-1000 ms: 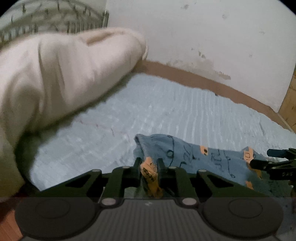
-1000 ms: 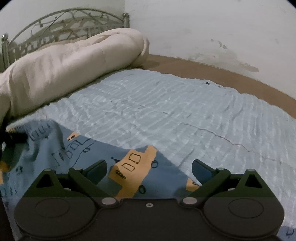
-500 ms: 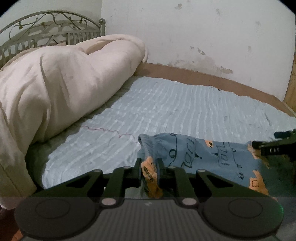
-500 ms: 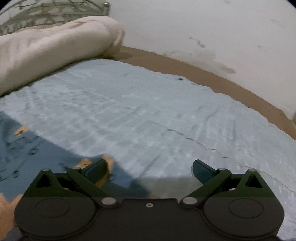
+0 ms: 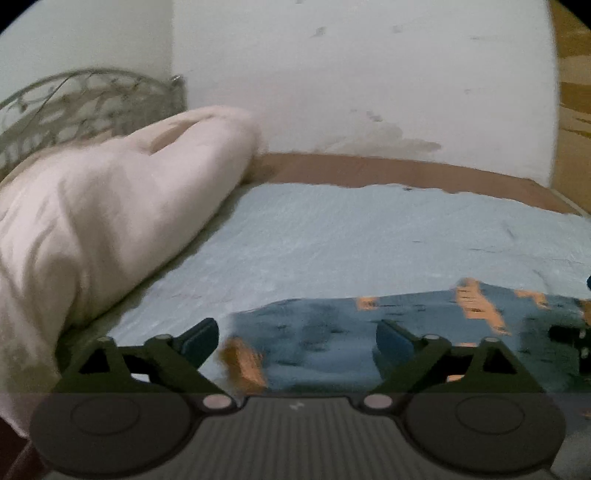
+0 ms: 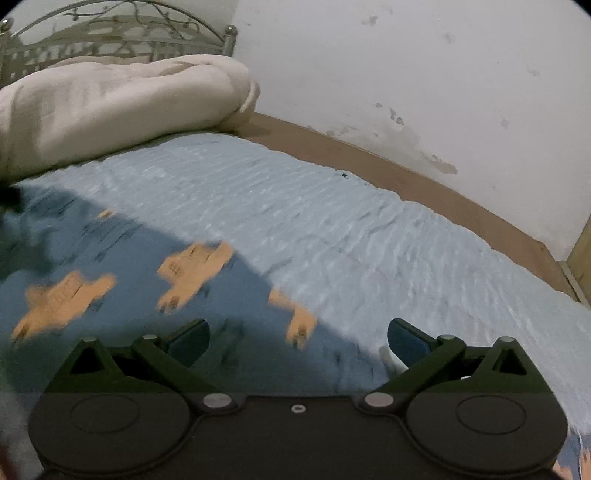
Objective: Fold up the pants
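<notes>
**Left wrist view: both grippers spread wide over the pants**

Left wrist view is showing the left gripper (image 5: 297, 338) with its jaws standing wide apart and gripping nothing. The pants (image 5: 406, 332) — blue cloth with orange printed shapes — are lying flat on the pale blue bedsheet (image 5: 351, 236), stretching from between the spread fingers off toward the right edge. An orange patch of the print is sitting just beside the left finger. At the far right edge a dark piece of hardware is showing over the cloth; what it is cannot be told for certain.

Right wrist view is showing the right gripper (image 6: 298, 338) with its jaws equally wide and nothing between them. The pants (image 6: 122, 273) are filling the lower left here, their edge running diagonally down toward the right finger, while bare bedsheet (image 6: 369, 240) is spreading beyond them. Motion blur is smearing the print in both views.

A bulky cream duvet (image 5: 103, 218) is lying rolled along the left of the bed, resting against the metal headboard (image 6: 122, 33). A brown mattress edge (image 5: 388, 170) is showing between the sheet and the stained white wall (image 6: 406, 74).
</notes>
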Demonstrator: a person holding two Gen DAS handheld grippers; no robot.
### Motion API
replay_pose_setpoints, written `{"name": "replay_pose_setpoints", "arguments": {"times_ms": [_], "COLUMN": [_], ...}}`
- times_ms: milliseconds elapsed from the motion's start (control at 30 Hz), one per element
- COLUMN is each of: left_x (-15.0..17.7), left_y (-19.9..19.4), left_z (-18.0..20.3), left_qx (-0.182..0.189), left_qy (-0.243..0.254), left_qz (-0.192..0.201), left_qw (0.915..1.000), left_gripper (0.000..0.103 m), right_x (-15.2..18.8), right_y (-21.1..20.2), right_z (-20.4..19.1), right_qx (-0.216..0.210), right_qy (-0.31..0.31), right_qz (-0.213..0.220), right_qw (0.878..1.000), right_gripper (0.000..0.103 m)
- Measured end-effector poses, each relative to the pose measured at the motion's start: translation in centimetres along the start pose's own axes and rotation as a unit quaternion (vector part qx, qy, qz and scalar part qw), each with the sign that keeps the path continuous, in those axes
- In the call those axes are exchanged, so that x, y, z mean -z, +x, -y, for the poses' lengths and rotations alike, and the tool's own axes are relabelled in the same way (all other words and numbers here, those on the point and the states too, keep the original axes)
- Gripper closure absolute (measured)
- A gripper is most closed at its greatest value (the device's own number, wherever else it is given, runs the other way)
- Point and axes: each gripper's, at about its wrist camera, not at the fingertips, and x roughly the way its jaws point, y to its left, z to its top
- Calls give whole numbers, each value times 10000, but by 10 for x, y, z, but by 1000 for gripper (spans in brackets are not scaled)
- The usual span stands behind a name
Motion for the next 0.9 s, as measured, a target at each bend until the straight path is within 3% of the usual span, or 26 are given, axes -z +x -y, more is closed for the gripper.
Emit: {"name": "replay_pose_setpoints", "arguments": {"times_ms": [67,167,333,567,767,833,900], "left_x": [1,4,13,24,26,25,23], "left_y": [-2,0,4,8,11,11,11], "left_z": [25,62,121,166,191,200,207], "left_qx": [230,595,1108,1257,1313,1381,1484], "left_qy": [211,493,925,1100,1279,1295,1269], "left_qz": [34,-64,-175,-345,-436,-488,-525], "left_qw": [9995,9970,9894,9853,9821,9807,9793], "left_gripper": [6,6,6,6,6,6,6], "right_x": [17,43,73,115,152,164,172], "right_y": [-15,-29,-48,-66,-88,-96,-110], "right_z": [0,8,56,133,189,208,222], "right_qx": [63,484,1273,1841,2526,2803,2790], "right_qy": [-130,-429,-249,28,260,478,854], "right_qz": [-4,-59,-56,-193,-304,-286,-121], "right_qw": [9999,9979,9915,9827,9667,9583,9564], "right_gripper": [1,1,1,1,1,1,1]}}
